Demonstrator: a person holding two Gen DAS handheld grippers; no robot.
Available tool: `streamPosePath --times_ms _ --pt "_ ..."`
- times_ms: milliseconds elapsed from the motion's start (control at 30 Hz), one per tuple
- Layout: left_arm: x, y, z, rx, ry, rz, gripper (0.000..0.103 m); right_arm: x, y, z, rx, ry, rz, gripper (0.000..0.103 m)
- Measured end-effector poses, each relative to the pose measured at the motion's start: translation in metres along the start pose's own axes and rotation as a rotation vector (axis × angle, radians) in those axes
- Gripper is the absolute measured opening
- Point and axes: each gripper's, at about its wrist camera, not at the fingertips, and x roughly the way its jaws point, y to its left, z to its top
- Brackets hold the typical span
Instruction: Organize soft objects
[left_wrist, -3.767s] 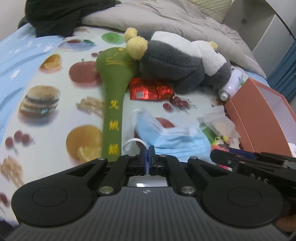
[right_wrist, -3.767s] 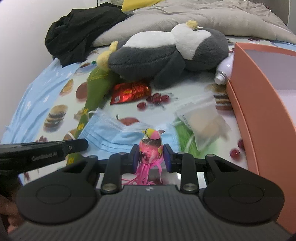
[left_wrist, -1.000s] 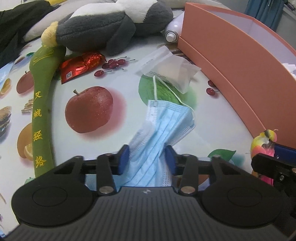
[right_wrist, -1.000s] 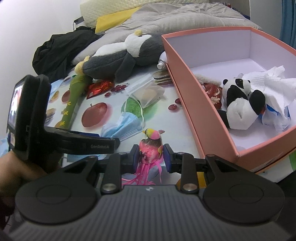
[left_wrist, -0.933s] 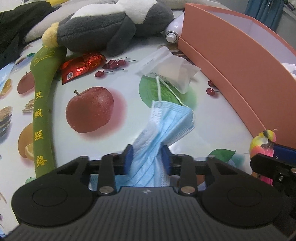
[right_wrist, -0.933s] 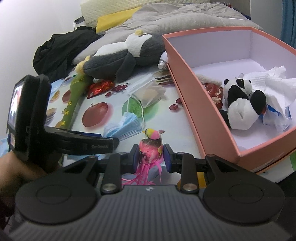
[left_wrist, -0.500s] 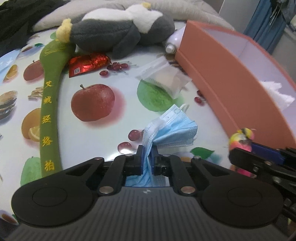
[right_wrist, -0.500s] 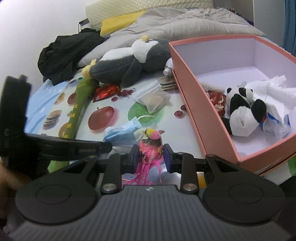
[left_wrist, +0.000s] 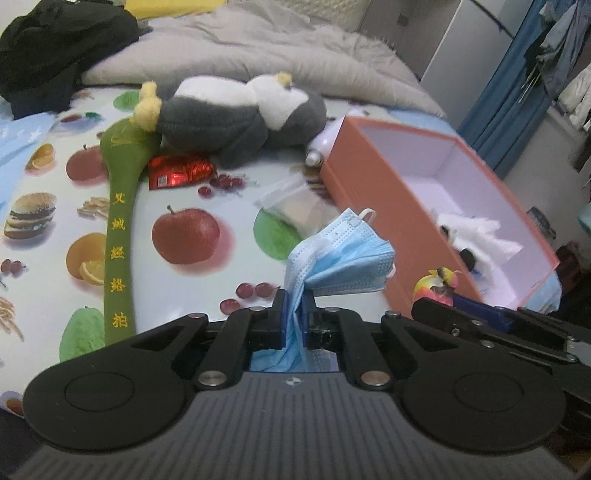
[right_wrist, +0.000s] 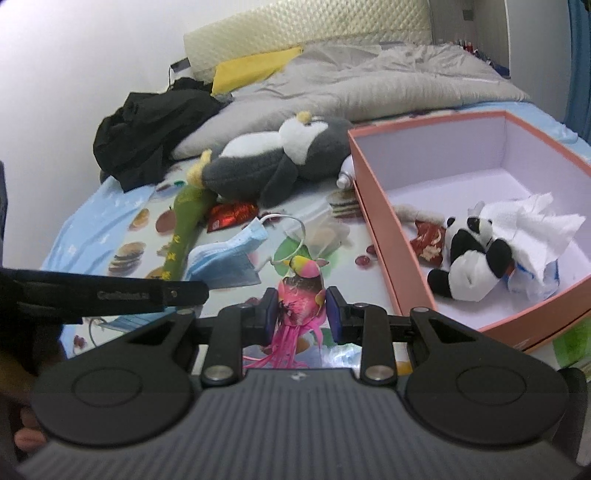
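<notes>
- The left gripper (left_wrist: 294, 310) is clamped tight on a bunched blue face mask (left_wrist: 343, 260), which is lifted off the fruit-print bed sheet (left_wrist: 229, 266); its free end fans out toward the orange box (left_wrist: 373, 192).
- The right gripper (right_wrist: 298, 314) grips a pink toy bird (right_wrist: 301, 291) between narrow jaws, held above the sheet just left of the box's near wall (right_wrist: 391, 236).
- In the right wrist view the box sits open-topped at the bed's right side. Inside, a small panda plush (right_wrist: 469, 254), white tissue (right_wrist: 532, 221) and a red pouch (right_wrist: 428, 240) crowd the near end; the far end of its floor is bare.
- A bare strip of sheet lies between the mask and the box wall.
- Behind it lie a clear plastic bag (left_wrist: 295, 206), a red foil packet (left_wrist: 181, 171), a long green plush stick (left_wrist: 120, 236) and a large grey penguin plush (left_wrist: 236, 114), the last against a grey duvet (left_wrist: 258, 55).
</notes>
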Motion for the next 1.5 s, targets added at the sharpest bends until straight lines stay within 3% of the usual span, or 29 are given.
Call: streamPosePath --times_ms 333,600,900,1500 --pt "-0.043 -0.024 0.009 0.009 -0.056 -0.049 0.009 -0.040 -0.002 0.020 0.008 -0.062 -0.008 0.031" --pt "-0.044 -0.057 0.019 0.036 -0.055 -0.126 0.009 -0.068 -0.024 0.032 0.046 -0.096 -0.051 0.031" --pt "-0.005 -0.103 0.049 0.093 -0.029 -0.178 0.009 -0.061 -0.079 0.051 0.113 -0.088 -0.117 0.031" --pt "0.146 -0.177 0.108 0.156 0.121 -0.205 0.010 0.018 -0.197 0.083 0.216 0.025 -0.212 0.033"
